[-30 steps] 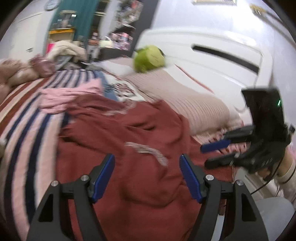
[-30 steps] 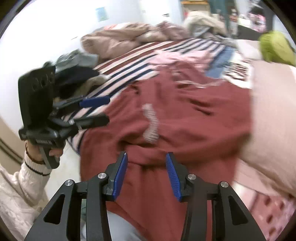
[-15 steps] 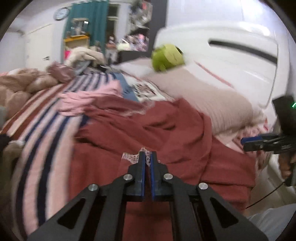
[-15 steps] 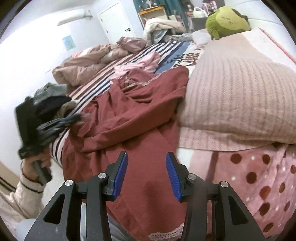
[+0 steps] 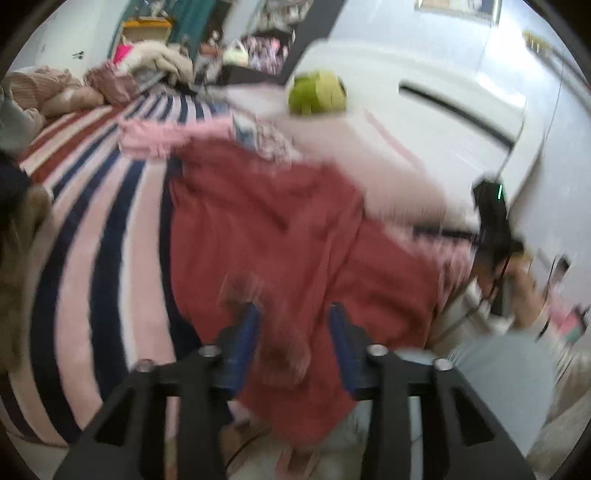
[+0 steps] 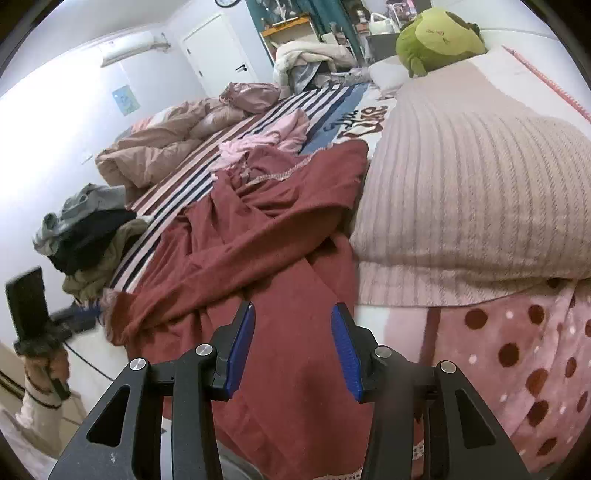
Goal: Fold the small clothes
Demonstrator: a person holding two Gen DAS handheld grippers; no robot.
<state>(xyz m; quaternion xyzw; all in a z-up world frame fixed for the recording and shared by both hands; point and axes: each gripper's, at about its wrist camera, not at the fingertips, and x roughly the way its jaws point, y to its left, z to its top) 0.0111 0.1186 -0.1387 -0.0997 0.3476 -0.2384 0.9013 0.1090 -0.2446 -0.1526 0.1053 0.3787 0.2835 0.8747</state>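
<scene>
A dark red garment (image 6: 258,258) lies crumpled on the striped bed, with its near edge hanging over the side. In the blurred left wrist view the garment (image 5: 266,221) fills the middle. My left gripper (image 5: 291,332) has its jaws opening, and a bunch of red cloth sits loose between the blue pads. From the right wrist view the left gripper (image 6: 74,319) is at the far left, by the garment's corner. My right gripper (image 6: 291,343) stands open above the garment's near part, with nothing pressed between its pads.
A ribbed pink pillow (image 6: 461,184) lies right of the garment, with a green plush toy (image 6: 439,33) behind it. A pink garment (image 6: 266,140) lies farther back. A pile of dark clothes (image 6: 88,236) sits at the bed's left edge. A dotted pink blanket (image 6: 517,350) is at the lower right.
My left gripper went from wide open to shut at the garment's pale patch, and now has its jaws apart again, shifted sideways. The right gripper swung toward the pillow, then held still.
</scene>
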